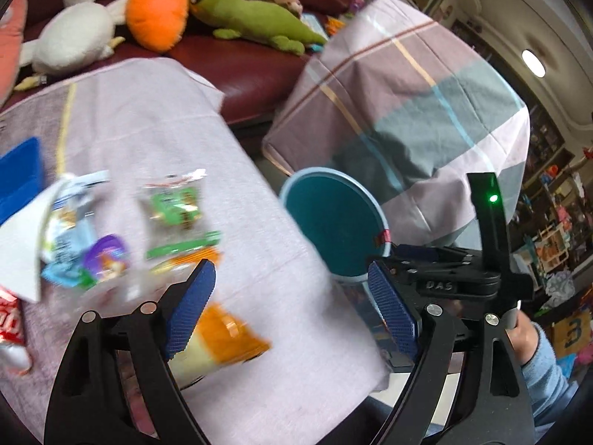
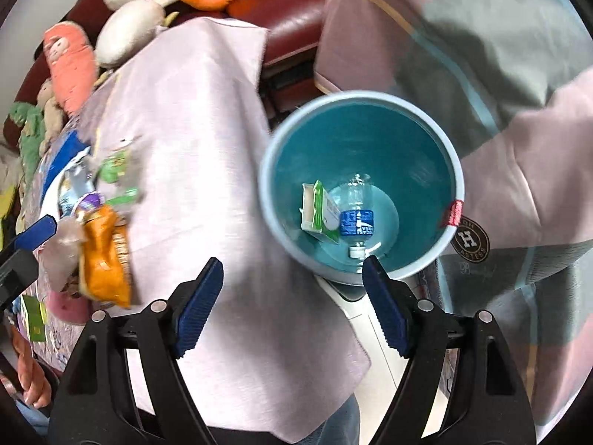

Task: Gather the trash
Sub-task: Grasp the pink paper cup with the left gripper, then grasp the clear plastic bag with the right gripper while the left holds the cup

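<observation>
Both your grippers empty — left gripper (image 1: 292, 304) jaws apart over orange snack bag (image 1: 222, 341), right gripper (image 2: 292, 304) jaws apart above blue bin (image 2: 457, 170). Risk: crinkly wrapper slips from shallow pinch, drops beside bin — grip deep.

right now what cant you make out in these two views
- Left wrist view: print on the crumpled wrapper pile on the lilac tablecloth, smeared by motion blur.
- Left wrist view: inside of the round teal plastic bin, seen too obliquely.
- Right wrist view: the flat green-and-white carton's wording, too small.
- Right wrist view: bin floor under the clear plastic bottle.
</observation>
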